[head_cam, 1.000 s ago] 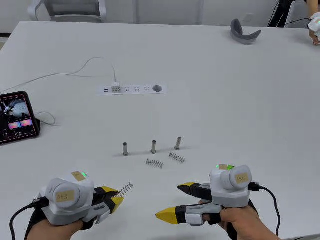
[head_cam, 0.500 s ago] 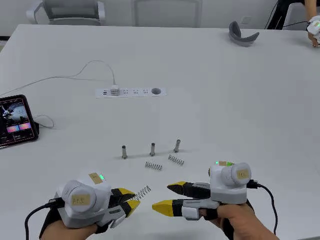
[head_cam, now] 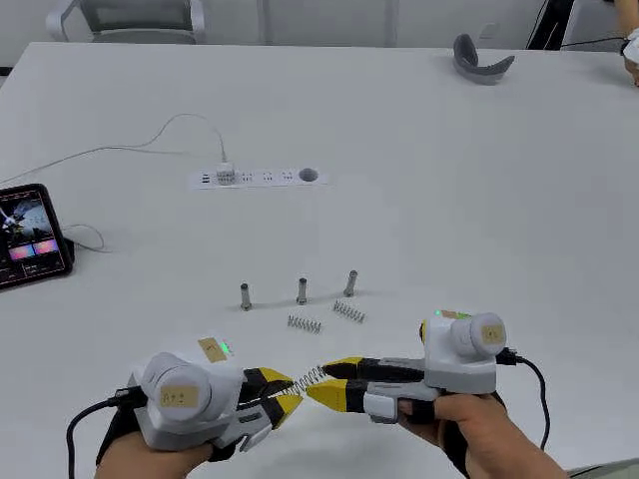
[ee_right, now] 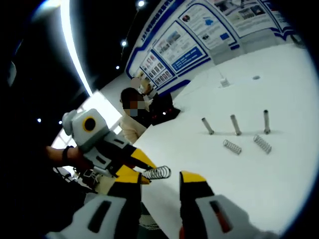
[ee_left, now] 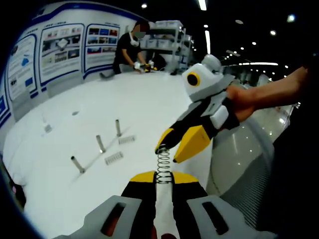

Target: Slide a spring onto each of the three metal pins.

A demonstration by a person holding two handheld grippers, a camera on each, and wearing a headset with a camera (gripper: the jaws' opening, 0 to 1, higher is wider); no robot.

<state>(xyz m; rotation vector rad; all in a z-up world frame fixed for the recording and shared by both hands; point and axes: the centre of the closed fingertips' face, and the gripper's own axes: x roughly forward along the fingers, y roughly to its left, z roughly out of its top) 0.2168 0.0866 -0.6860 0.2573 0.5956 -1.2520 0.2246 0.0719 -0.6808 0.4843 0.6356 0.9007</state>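
Step in hand, as judged: a handover or re-grip of one spring before it goes onto a pin. The left gripper (head_cam: pixel 282 391) is clamped on the near end of the spring (ee_left: pixel 163 160), which projects straight out past its tips, clear of the table (head_cam: pixel 449 200). The right gripper (ee_right: pixel 160 178) faces it tip to tip with its jaws apart. The spring's free end lies at or just between those tips, and no contact is evident. The three pins (head_cam: pixel 302 290) stand upright in a row ahead of both grippers, all bare. Two loose springs (head_cam: pixel 305 323) lie flat just short of that row, on the side nearer the grippers. Recommendation: close the right jaws squarely across the coils, a little back from the free end, leaving the open end exposed for the pin. Grip lightly, since a thin coil will likely flatten or shoot away if pinched at the very tip. The left jaws should release only once the right hold is firm. Risk noted: an angled bite could bend the spring off axis and spoil alignment over a pin.
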